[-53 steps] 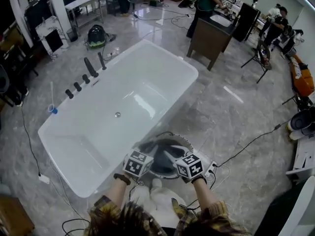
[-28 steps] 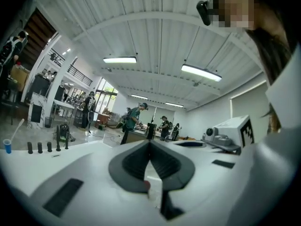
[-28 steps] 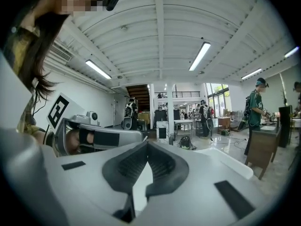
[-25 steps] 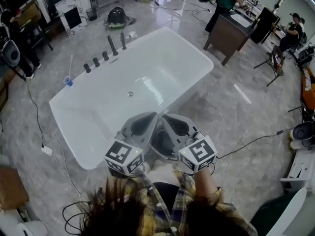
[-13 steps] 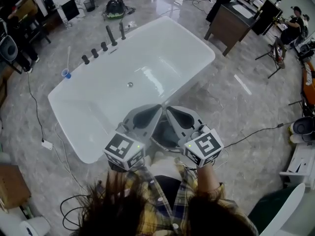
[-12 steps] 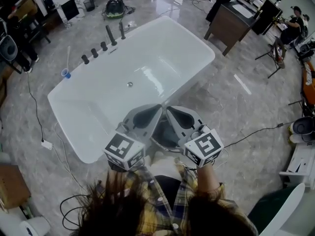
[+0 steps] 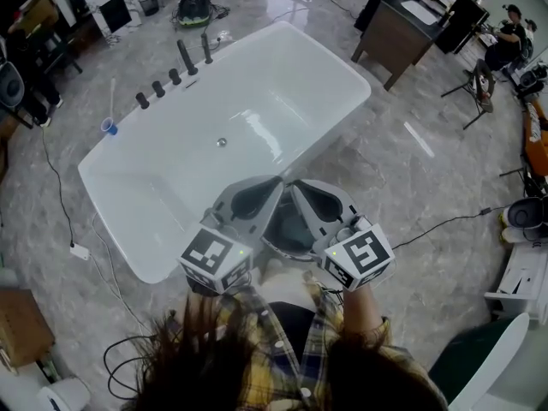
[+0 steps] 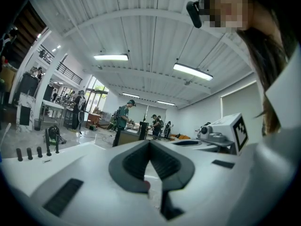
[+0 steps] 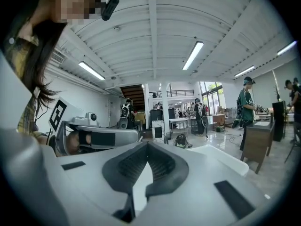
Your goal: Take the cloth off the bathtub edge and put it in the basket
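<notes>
Both closed tight on nothing, the left tongs (image 7: 272,183) and right tongs (image 7: 293,187) hover level, side by side above the basket (image 7: 289,229) just beside the bathtub (image 7: 171,169), whose rim shows no cloth; likely it lies in the basket, screened by the tongs.

A brown desk (image 7: 390,32) stands on glossy grey marble floor (image 7: 402,178).

Head camera stares steeply down over the glossy white rectangular bathtub (image 7: 282,92); left claw (image 7: 272,187) and right claw (image 7: 298,188) cameras look level, close-up, both catching its rim.
</notes>
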Action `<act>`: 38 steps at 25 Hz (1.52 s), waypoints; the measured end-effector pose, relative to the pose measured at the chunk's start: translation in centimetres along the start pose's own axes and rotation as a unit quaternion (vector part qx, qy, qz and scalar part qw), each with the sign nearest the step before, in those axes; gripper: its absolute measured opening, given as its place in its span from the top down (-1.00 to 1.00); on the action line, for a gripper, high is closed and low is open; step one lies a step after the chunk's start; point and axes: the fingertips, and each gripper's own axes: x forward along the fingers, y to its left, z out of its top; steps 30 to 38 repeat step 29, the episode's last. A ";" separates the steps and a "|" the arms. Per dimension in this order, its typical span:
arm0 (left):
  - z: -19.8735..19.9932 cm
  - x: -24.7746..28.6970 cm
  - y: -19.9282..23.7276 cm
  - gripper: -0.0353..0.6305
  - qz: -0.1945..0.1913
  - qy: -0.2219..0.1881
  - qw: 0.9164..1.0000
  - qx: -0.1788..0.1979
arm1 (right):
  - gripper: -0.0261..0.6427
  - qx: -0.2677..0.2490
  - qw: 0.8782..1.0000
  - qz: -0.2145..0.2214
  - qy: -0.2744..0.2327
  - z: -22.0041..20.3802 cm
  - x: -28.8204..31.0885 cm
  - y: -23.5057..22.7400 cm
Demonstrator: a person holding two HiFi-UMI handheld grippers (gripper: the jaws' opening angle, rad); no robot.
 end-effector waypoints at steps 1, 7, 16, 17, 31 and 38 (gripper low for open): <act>0.1 0.1 -0.1 0.84 0.001 0.000 1.000 -0.002 | 0.88 0.000 1.000 -0.001 0.000 0.0 -0.1 -0.1; 0.0 0.7 -0.2 0.84 -0.003 0.000 1.000 0.003 | 0.88 -0.003 1.000 -0.006 0.002 -0.2 -0.4 -0.7; -0.1 1.6 -0.5 0.84 -0.012 0.000 1.000 0.001 | 0.88 -0.003 1.000 -0.010 0.005 -0.2 -0.8 -1.5; 0.0 1.8 -0.6 0.84 -0.013 0.000 1.000 0.002 | 0.88 -0.003 1.000 -0.010 0.004 -0.2 -0.9 -1.6; 0.6 2.6 -0.5 0.84 -0.015 -0.003 1.000 0.011 | 0.88 -0.002 1.000 -0.009 0.001 0.1 -1.0 -2.4; 0.6 2.6 -0.5 0.84 -0.015 -0.003 1.000 0.011 | 0.88 -0.002 1.000 -0.009 0.001 0.1 -1.0 -2.4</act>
